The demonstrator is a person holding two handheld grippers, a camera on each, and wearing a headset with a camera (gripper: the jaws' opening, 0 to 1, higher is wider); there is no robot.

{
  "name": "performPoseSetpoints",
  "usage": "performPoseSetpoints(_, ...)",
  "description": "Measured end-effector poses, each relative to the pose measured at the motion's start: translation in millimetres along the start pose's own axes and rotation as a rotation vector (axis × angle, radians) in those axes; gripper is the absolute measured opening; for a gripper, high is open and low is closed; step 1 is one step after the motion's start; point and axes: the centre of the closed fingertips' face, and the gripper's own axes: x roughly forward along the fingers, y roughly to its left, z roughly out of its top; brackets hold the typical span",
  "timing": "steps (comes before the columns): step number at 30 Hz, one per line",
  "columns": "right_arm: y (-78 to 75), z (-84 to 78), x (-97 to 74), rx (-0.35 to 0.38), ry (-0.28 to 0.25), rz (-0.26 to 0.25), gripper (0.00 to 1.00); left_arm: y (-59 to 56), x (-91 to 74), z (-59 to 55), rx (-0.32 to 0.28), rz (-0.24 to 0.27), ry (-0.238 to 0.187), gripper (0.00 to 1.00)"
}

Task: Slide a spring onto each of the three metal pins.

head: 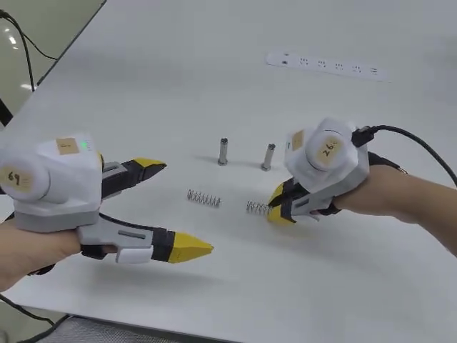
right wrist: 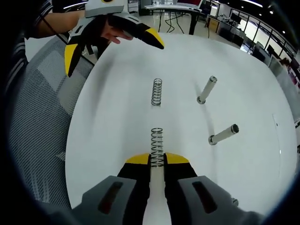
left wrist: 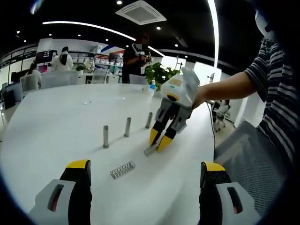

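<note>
Two metal pins (head: 223,151) (head: 268,157) stand upright on the white table; the left gripper view has three pins (left wrist: 106,136) (left wrist: 127,127) (left wrist: 149,120) in a row. One spring (head: 203,198) (left wrist: 123,169) (right wrist: 156,91) lies loose on the table in front of them. My right gripper (head: 277,208) (right wrist: 157,160) (left wrist: 159,141) is low on the table, shut on the near end of a second spring (head: 257,207) (right wrist: 157,140) (left wrist: 151,150). My left gripper (head: 175,207) (left wrist: 145,166) (right wrist: 112,47) hovers to the left, open and with nothing between its jaws.
A white power strip (head: 328,66) lies at the far side of the table (head: 178,86). A black cable (head: 28,50) hangs past the table's left edge. A mesh chair (right wrist: 51,108) stands by the near edge. People stand in the room far behind (left wrist: 138,56).
</note>
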Motion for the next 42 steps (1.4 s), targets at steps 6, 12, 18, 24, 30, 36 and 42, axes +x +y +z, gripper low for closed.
performPoseSetpoints(6, 1.1, 1.2, -14.6, -0.014, -0.014, -0.010, 0.08, -2.4, 3.8, 3.5, 0.010, -0.015, 0.001, 0.93)
performPoseSetpoints(12, 3.0, 3.6, -28.8, -0.035, -0.025, -0.034, 0.08, -5.9, 6.6, 5.0, 0.020, -0.038, 0.007, 0.89)
performPoseSetpoints(18, 8.6, 6.3, -38.3, -0.056, -0.034, -0.039, 0.08, -12.4, 14.9, 7.9, 0.032, -0.062, 0.006, 0.87)
performPoseSetpoints(24, 13.9, 9.5, -46.5, -0.068, -0.048, -0.048, 0.08, -19.0, 24.3, 12.1, 0.066, -0.093, 0.011, 0.83)
performPoseSetpoints(30, 20.4, 12.5, -54.0, -0.084, -0.056, -0.063, 0.08, -25.5, 31.9, 19.0, 0.090, -0.126, 0.011, 0.79)
performPoseSetpoints(36, 26.7, 15.6, -59.0, -0.110, -0.058, -0.072, 0.08, -32.4, 40.1, 18.0, 0.117, -0.156, 0.023, 0.72)
performPoseSetpoints(42, 27.4, 15.5, -59.0, -0.112, -0.060, -0.076, 0.08, -41.1, 54.1, 18.6, 0.138, -0.197, 0.025, 0.66)
